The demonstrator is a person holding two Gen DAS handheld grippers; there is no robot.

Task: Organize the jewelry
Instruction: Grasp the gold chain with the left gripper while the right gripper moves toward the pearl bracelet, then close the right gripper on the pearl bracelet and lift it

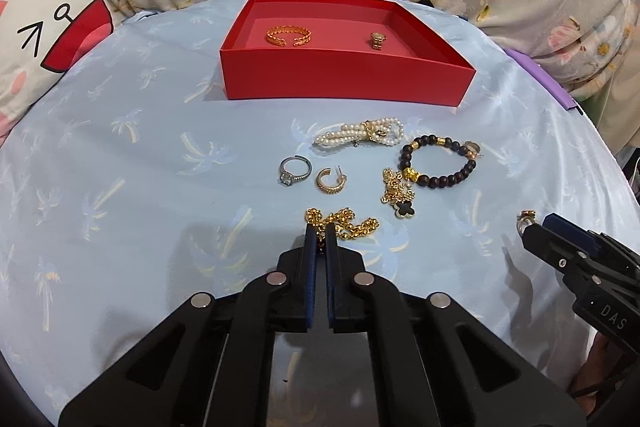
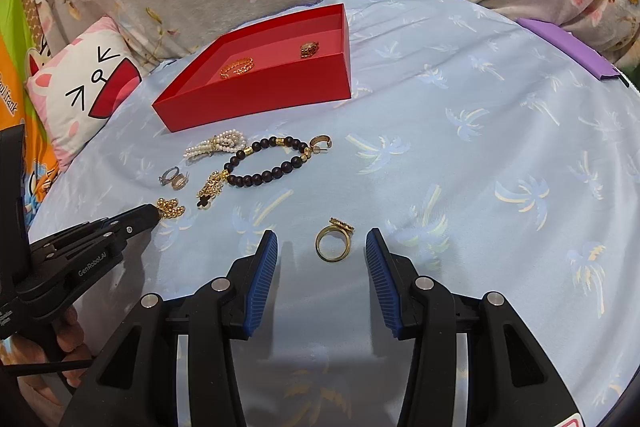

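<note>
The red box (image 1: 344,75) is placed near the far edge of the bed (image 1: 120,155), with two gold pieces inside. The left gripper (image 1: 320,233) fingers are pressed on the gold chain (image 1: 348,223), which may slip out if lifted quickly. The gold ring (image 2: 334,241) is framed by the spread right gripper (image 2: 322,247) fingers.

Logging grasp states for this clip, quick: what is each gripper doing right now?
Left gripper: shut on the gold chain, which lies on the cloth.
Right gripper: open, holding nothing, fingers either side of the gold ring.
</note>
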